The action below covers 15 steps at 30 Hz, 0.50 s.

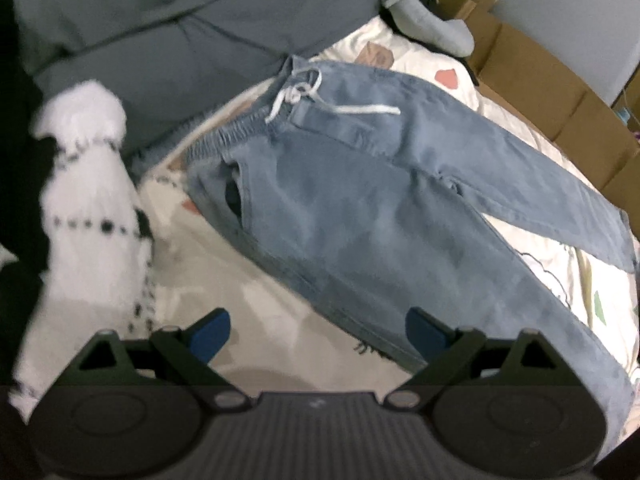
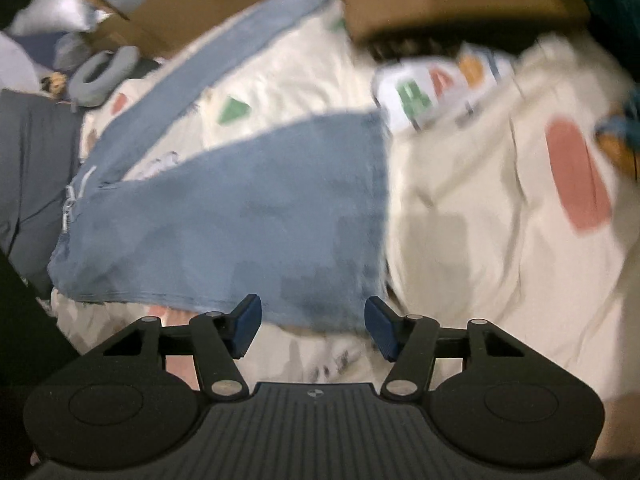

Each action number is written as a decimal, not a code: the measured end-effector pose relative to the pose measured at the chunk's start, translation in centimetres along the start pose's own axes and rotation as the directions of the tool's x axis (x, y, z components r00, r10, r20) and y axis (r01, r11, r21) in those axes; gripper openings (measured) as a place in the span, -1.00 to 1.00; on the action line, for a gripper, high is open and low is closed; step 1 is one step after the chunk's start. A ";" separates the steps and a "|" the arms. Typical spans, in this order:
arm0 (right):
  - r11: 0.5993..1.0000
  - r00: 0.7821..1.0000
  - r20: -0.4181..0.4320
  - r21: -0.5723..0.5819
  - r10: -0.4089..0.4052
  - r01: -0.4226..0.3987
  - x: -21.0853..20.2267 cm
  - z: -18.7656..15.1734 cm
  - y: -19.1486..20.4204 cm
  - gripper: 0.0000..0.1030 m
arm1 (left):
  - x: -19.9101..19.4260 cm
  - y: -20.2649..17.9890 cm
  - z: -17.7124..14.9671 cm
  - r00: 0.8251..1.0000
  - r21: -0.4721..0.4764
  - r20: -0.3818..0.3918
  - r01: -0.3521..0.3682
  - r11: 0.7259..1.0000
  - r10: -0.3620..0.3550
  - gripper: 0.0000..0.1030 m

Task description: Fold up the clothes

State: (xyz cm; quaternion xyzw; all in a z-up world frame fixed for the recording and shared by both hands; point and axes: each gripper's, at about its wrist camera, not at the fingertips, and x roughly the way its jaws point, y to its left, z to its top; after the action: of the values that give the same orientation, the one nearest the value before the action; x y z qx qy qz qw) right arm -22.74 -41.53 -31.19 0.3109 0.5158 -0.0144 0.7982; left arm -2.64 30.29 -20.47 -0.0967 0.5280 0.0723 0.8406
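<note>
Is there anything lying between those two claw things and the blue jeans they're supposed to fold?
Nothing visible. The jeans lie spread flat on the patterned bedsheet, and both the left gripper and right gripper hang open just above a leg's edge.

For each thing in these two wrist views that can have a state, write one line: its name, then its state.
jeans: spread flat on the bed, unfolded, legs apart
drawstring: tied in a bow
bedsheet: rumpled
left gripper: fingers open, empty, over the jeans' side edge
right gripper: fingers open, empty, at a jeans leg edge
cardboard boxes: flaps open
neck pillow: lying beside the boxes
</note>
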 end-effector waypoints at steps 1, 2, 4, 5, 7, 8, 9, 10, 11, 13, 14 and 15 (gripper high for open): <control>1.000 1.000 -0.007 0.013 0.000 0.000 0.3 -0.3 -0.3 0.21 | 0.4 0.2 -0.2 1.000 -0.013 -0.007 0.000 1.000 0.000 0.86; 1.000 1.000 -0.006 0.021 0.003 -0.003 0.5 -0.4 -0.4 0.21 | 0.8 0.3 -0.5 1.000 -0.026 -0.015 -0.002 1.000 0.001 0.86; 0.999 1.000 -0.006 0.037 0.008 -0.008 0.9 -0.7 -0.8 0.21 | 1.6 0.6 -0.9 0.999 -0.043 -0.035 -0.005 0.999 0.003 0.86; 0.999 1.000 -0.005 0.048 0.011 -0.010 1.1 -0.6 -1.0 0.21 | 2.0 0.6 -1.2 0.999 -0.046 -0.047 -0.008 0.999 0.005 0.86; 0.997 1.000 0.001 0.073 0.012 -0.012 1.6 -0.5 -1.4 0.21 | 2.7 0.8 -1.7 0.997 -0.044 -0.071 -0.013 0.999 0.009 0.86; 0.997 1.000 0.005 0.083 0.007 -0.008 1.8 -0.4 -1.6 0.21 | 3.0 0.8 -2.0 0.997 -0.042 -0.082 -0.015 0.999 0.011 0.86; 0.995 1.000 0.010 0.097 0.000 -0.001 2.1 -0.4 -1.8 0.21 | 3.3 0.9 -2.2 0.996 -0.041 -0.092 -0.016 0.999 0.012 0.86; 0.993 1.000 0.013 0.114 -0.005 0.004 2.5 -0.3 -2.0 0.21 | 3.6 1.0 -2.5 0.995 -0.042 -0.102 -0.015 0.999 0.011 0.86; 0.991 1.000 0.016 0.132 -0.011 0.009 2.8 -0.3 -2.2 0.21 | 4.0 1.1 -2.6 0.993 -0.045 -0.114 -0.017 0.999 0.012 0.86; 0.987 1.000 0.018 0.160 -0.020 0.017 3.6 -0.2 -2.4 0.21 | 4.6 1.5 -2.9 0.990 -0.061 -0.136 -0.031 0.998 0.023 0.86; 0.986 0.999 0.018 0.166 -0.028 0.025 4.1 -0.2 -2.4 0.21 | 4.8 1.8 -3.1 0.989 -0.076 -0.145 -0.038 0.996 0.027 0.86; 0.984 0.999 0.016 0.172 -0.038 0.035 4.5 -0.1 -2.5 0.21 | 5.0 2.0 -3.2 0.988 -0.088 -0.152 -0.043 0.995 0.029 0.86</control>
State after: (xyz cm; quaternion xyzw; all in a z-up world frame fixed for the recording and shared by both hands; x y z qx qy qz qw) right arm -21.58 -42.16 -36.13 0.3690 0.5104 -0.0766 0.7730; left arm -3.74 31.53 -26.52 -0.1304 0.5879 0.1037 0.7916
